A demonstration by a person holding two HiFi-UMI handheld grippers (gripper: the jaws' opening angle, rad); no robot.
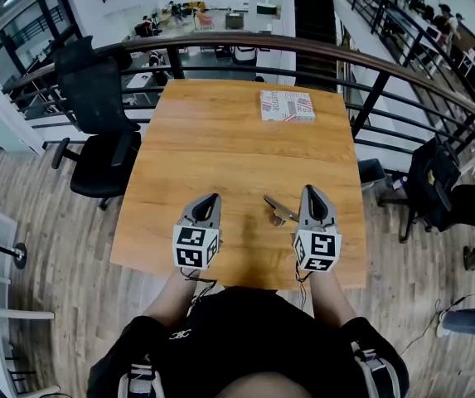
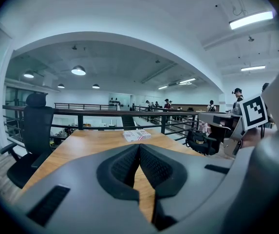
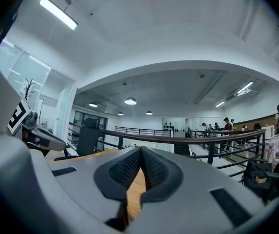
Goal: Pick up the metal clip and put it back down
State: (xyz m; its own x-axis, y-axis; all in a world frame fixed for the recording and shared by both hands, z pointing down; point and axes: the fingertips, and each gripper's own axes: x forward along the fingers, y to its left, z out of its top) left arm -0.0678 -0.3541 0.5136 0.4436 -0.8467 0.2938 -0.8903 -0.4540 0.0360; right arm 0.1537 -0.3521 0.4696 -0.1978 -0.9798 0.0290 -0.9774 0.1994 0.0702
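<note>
A person is holding a grey two-jaw gripper in each hand over the near edge of a rectangular light-wood table (image 1: 220,148). The left gripper (image 1: 212,198) is pointing away from the person and slightly downward. Its black ribbed jaws are pressing together at the tips with nothing between them, and only bare wood is showing through the gap behind the tips. The right gripper (image 1: 312,191) is pointing level, and its jaws are likewise meeting tip to tip, gripping nothing.

The small silver metal clip (image 1: 279,211) is lying on the table between the two grippers, just beside the right gripper's inner side. Whether it is touching that gripper cannot be told.

A flat red-and-white patterned box (image 1: 287,105) is resting near the table's far edge, well apart from the clip. A black office chair (image 1: 96,123) is standing at the table's left side. A black railing with a brown handrail (image 1: 303,45) is curving behind the far edge.
</note>
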